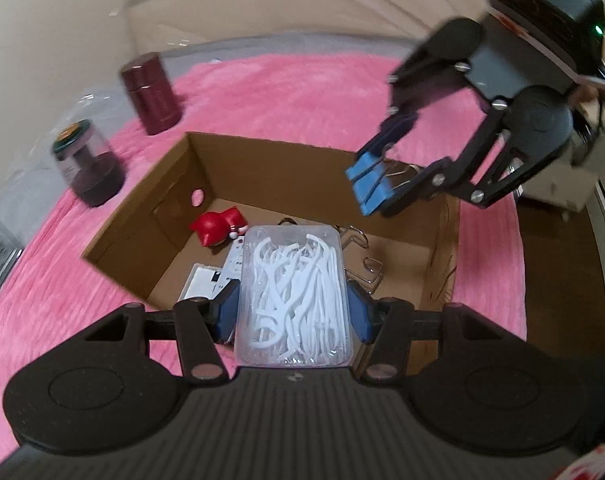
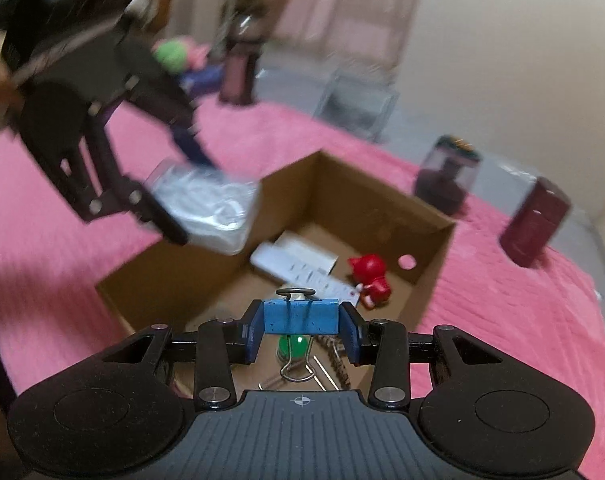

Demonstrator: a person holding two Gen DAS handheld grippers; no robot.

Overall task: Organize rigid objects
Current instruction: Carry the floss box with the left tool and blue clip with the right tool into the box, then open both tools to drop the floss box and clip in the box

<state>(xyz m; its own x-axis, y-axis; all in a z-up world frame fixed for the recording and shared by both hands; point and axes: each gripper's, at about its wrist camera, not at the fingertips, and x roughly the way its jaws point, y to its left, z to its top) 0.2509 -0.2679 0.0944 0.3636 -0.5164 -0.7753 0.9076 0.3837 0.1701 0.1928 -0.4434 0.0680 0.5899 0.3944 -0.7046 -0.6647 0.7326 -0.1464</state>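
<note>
Clear plastic, the rectangular floss-pick case (image 1: 293, 300) is being clenched across its short sides by the left gripper (image 1: 293, 312) over the near edge of the open brown cardboard box (image 1: 142, 216), long axis pointing inward, while the right gripper (image 2: 300, 332) is pinching a blue metal binder clip (image 2: 300, 316) above the box's opposite edge.

The cardboard box (image 1: 206, 184) sits on the blanket (image 1: 302, 92). Inside it lie a figurine (image 1: 216, 228) by the holed wall, paper cards (image 1: 210, 284) beside it, and wire hooks (image 1: 368, 272) toward the opposite side. Both tools hang over the box — the left tool (image 1: 292, 312) with a tub of floss picks (image 1: 294, 300) between its pads, the right tool (image 2: 300, 330) with a binder clip (image 2: 300, 316). Outside the box, in the left wrist view, two jars stand on the blanket — one jar (image 1: 88, 168) left of it, another jar (image 1: 152, 92) behind.
</note>
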